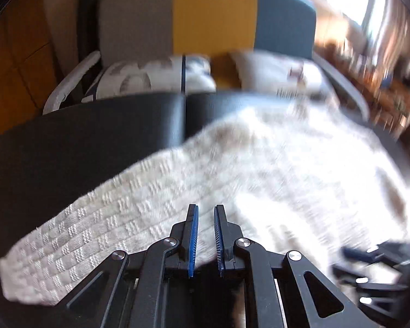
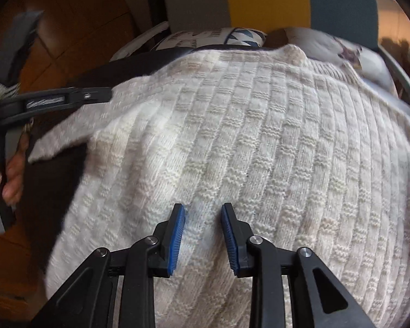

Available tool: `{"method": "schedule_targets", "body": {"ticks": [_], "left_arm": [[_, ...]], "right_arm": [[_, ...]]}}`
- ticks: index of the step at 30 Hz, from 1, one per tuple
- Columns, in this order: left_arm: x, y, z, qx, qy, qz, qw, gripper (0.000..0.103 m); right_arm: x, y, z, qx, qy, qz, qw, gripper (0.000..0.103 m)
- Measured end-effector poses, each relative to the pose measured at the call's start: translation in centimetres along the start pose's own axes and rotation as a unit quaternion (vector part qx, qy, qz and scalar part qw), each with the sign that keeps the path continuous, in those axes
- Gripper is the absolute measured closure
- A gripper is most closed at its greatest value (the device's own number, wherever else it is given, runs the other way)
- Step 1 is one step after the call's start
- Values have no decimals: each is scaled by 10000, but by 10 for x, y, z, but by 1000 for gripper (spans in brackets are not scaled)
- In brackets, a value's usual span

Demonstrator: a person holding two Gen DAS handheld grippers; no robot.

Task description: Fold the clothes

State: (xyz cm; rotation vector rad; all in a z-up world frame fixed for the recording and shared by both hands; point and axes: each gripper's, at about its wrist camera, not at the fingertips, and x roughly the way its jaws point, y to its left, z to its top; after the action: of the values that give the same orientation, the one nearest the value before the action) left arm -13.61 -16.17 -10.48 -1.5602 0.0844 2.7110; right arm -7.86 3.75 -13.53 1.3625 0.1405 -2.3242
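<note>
The cream knitted sweater (image 2: 259, 142) lies spread flat on the dark table (image 1: 68, 147), its ribbed collar (image 2: 325, 65) at the far edge and its hem toward me — so its long axis runs from my side straight away toward the cushions (image 2: 213, 37) behind the table. One sleeve (image 1: 101, 224) stretches out sideways across the surface toward the left edge, its cuff end reaching close to the near-left rim. My right gripper (image 2: 202, 210) hovers low over the lower middle of the body, blue pads (image 2: 175, 240) parted with knit showing between them, holding nothing. My left gripper (image 1: 205, 213) sits where the sleeve joins the body, its pads (image 1: 192, 240) only a narrow gap apart; I cannot tell whether any fabric is pinched there. In the right wrist view my left hand (image 2: 11, 180) wraps that gripper's handle beyond the table's left edge.
</note>
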Motion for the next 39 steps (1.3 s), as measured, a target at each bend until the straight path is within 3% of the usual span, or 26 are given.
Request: {"method": "schedule_targets", "body": {"ticks": [2,3,5,8,11,15,19,21,23,27,30,32,36,39], "left_arm": [[20,-2,-16,209,254,443,9985,91],[17,3,-22,302,11,334,9990,91],[16,7,-22,441,-36,438,9981,91],[10,11,-12,204,0,324,9993,91],[-22,0,-5,48,-457,19,9989,91],[-73,-23,-17,-87,-790,-973,9921,91],[-57,-67,-38,358,-361,-1460,9880,91],[-37,-77,-61,270,52,-1321,9909,91],[-35,-78,-79,160,-75,-1246,9921,91],[-35,-78,-90,-49,-107,-1279,9917,91],[-38,-77,-77,-330,55,-1507,9880,91],[-46,-79,-67,-347,-111,-1525,9876,91],[-53,-92,-49,-302,-215,-1663,9854,89],[-44,-111,-48,-107,-131,-1628,9865,87]], "right_arm": [[-1,-16,1,343,-49,202,9992,78],[-1,-22,2,487,-53,295,9984,80],[-2,-30,5,603,-35,369,9975,82],[-9,-36,11,707,-25,563,9959,80],[-24,-43,18,718,-240,465,9960,80],[-21,-51,26,656,-225,94,9975,80],[-8,-64,32,748,-65,-374,9965,80],[0,-75,31,801,16,-596,9950,80],[5,-87,28,884,64,-747,9933,80],[5,-91,29,945,6,-729,9928,80],[0,-96,27,1052,-82,-519,9931,77],[-7,-103,24,1241,-152,-353,9915,77],[-38,-125,2,1794,-393,-219,9828,77],[-72,-150,-37,2473,-626,56,9669,76]]}}
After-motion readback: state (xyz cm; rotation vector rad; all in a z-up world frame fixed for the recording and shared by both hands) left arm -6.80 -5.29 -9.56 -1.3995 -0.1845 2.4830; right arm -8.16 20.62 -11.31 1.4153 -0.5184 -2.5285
